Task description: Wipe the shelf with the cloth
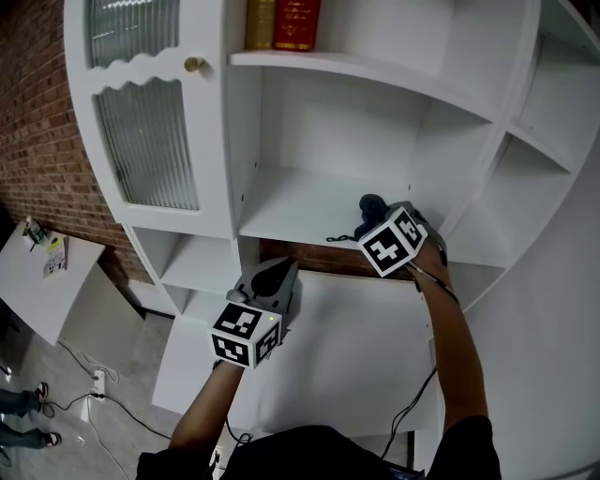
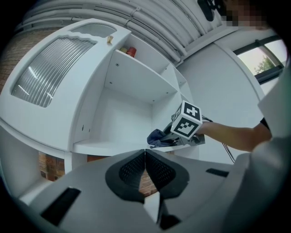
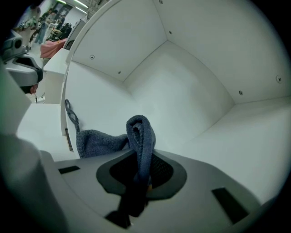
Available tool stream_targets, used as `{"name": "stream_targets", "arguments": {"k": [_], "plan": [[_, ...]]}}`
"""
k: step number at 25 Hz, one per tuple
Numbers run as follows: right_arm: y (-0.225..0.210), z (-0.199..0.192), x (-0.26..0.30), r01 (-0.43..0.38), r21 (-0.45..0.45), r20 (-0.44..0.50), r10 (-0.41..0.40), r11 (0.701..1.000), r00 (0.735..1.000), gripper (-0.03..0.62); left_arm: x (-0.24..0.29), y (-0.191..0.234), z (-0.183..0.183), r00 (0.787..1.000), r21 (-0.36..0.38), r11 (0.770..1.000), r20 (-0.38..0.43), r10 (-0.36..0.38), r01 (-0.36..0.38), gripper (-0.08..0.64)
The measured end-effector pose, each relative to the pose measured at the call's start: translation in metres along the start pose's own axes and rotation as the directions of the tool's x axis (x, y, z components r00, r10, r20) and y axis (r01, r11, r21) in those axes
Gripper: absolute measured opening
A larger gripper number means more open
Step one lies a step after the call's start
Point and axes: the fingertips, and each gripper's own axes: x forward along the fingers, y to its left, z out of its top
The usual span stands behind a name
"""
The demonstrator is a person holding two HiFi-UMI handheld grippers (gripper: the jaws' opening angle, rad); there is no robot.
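Dark blue terry, the cloth stands up in a fold between the jaws of the right gripper, which are clamped on it. The rest of it trails off to one side onto a white panel, with a thin loop hanging at its edge. In the head view the right gripper reaches into the open middle compartment of a white shelving unit. It presses the bunched cloth down on the shelf near that board's front right corner. Its marker cube faces up toward the camera. The left gripper hangs lower and further out, in front of the shelf's front edge and apart from the cloth. In its own view the left gripper has its jaws pressed together with nothing between them. Beyond them the shelf shows with the cloth lying at its far end under the right gripper. To the left of the compartment is a cabinet door with ribbed glass and a small brass knob. Two books, one red and one ochre, stand on the board above. A brick wall runs behind the unit at the left.
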Motion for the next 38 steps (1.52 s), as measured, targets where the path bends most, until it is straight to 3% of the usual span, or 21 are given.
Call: {"name": "stream_targets", "arguments": {"k": [25,30,38], "plan": [[0.06,0.094,0.007,-0.064,-0.073,0.141,0.074,0.995,0.987,0.067,-0.06,0.054,-0.003,0.987,0.005,0.987,-0.027,0.16,-0.16,0.017],[0.069,0.102,0.003,-0.054,-0.083,0.147,0.065,0.995,0.987,0.067,-0.068,0.06,-0.003,0.984,-0.006,0.984,-0.021,0.175,-0.175,0.017],[0.077,0.103,-0.012,-0.106,-0.031,0.189,0.11,0.994,0.976,0.067,-0.067,0.054,0.002,0.988,-0.006,0.988,-0.008,0.154,-0.154,0.017]]}}
